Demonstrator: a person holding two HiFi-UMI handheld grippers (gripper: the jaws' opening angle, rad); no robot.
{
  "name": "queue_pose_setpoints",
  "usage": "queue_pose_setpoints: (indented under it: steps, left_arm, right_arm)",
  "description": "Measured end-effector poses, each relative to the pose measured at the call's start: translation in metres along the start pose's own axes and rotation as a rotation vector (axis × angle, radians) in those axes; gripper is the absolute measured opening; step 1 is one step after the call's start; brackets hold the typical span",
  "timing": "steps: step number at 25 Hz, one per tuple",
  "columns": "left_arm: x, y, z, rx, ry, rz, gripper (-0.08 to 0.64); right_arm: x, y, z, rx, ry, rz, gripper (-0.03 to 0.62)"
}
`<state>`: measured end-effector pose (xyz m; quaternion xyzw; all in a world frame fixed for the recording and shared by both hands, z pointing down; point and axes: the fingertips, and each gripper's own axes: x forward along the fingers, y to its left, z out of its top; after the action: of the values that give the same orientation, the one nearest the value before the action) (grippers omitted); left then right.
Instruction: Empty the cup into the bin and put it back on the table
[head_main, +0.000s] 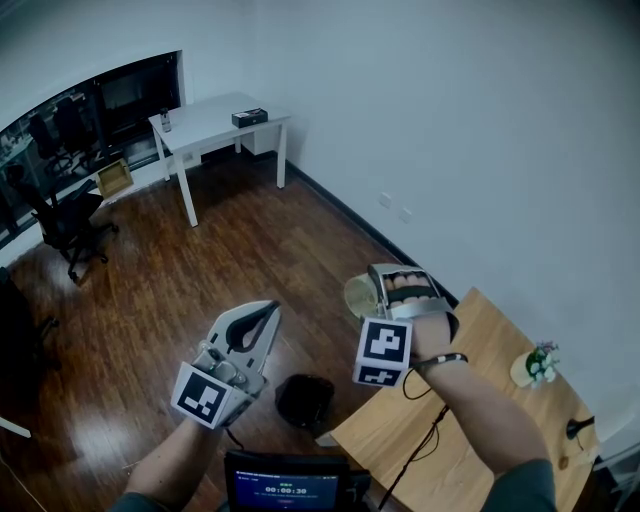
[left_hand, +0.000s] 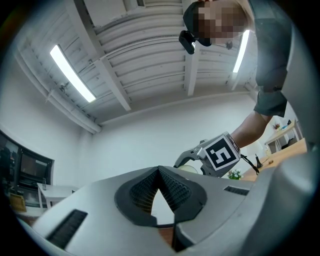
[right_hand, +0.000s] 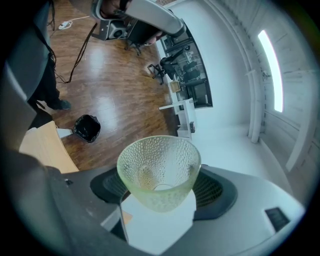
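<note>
A dark wood floor runs under white walls. A white desk and a black chair stand at the far side. At the near right is a wooden table with a small plant on it. A black bin sits on the floor just beside the table's near corner. The right gripper is held out over the floor just past the table's edge. Its 2 jaws stand wide with the cup clamped between them, the pads pressing on its sides. The cup is pale, clear and dimpled, and widens toward its rim. In the head view it is tilted, with its rim showing to the left of the jaws, and it appears above and to the right of the bin. The left gripper is raised to the left of the bin, apart from the cup, its jaws closed tip to tip and empty.
</note>
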<state>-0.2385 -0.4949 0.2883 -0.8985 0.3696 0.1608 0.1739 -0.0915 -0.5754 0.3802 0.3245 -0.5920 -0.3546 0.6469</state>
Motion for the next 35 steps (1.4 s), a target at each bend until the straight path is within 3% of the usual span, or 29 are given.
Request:
queue_pose_setpoints:
  steps: [28,35]
  left_arm:
    - [-0.010,0.007,-0.010,-0.004,0.042,0.023,-0.009]
    - [-0.013,0.005,-0.010,-0.022,0.050,0.016,-0.009]
  right_arm:
    - [-0.001,-0.005,0.010,-0.205,0.035,-0.072,0.390]
    - [-0.005,-0.007,0.014,-0.193,0.031,-0.082,0.390]
